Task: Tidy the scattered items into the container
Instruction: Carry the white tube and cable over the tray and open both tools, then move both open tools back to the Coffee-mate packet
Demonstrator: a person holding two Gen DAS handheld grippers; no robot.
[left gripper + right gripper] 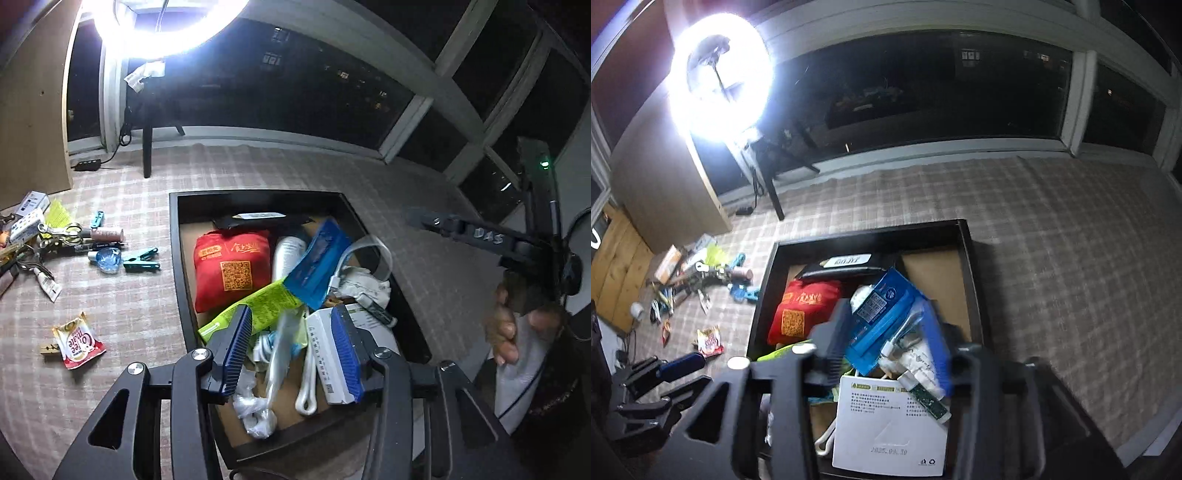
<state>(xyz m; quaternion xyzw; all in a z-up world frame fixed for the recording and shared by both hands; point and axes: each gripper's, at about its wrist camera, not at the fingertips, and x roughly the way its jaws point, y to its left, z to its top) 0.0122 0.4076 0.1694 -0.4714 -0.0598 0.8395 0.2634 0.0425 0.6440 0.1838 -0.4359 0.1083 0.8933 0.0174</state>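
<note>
Checked cloth (122, 306) over the whole table, dark night windows behind, one ring light (162, 22) blazing at upper left. At far left, a loose heap of scattered items (48, 236): small boxes, scissors, tubes, too tangled to count. Just right of the heap, two teal clips (140, 260), one blue glass piece (109, 258). Nearer, alone on the cloth, one red coffee sachet (79, 341) touching one wooden peg (50, 349). At centre, one dark open container (177, 258), already crowded: one red pouch (231, 267), one white bottle (288, 254), one blue packet (317, 258), one yellow-green packet (258, 304), one flat white box (886, 435) at the near end. Left gripper (291, 350) above the container's near end, jaws wide, a blurred clear strip (282, 354) between the pads, contact impossible to tell. Right gripper (890, 339) also over the container, jaws spread wide, gripping nothing.
</note>
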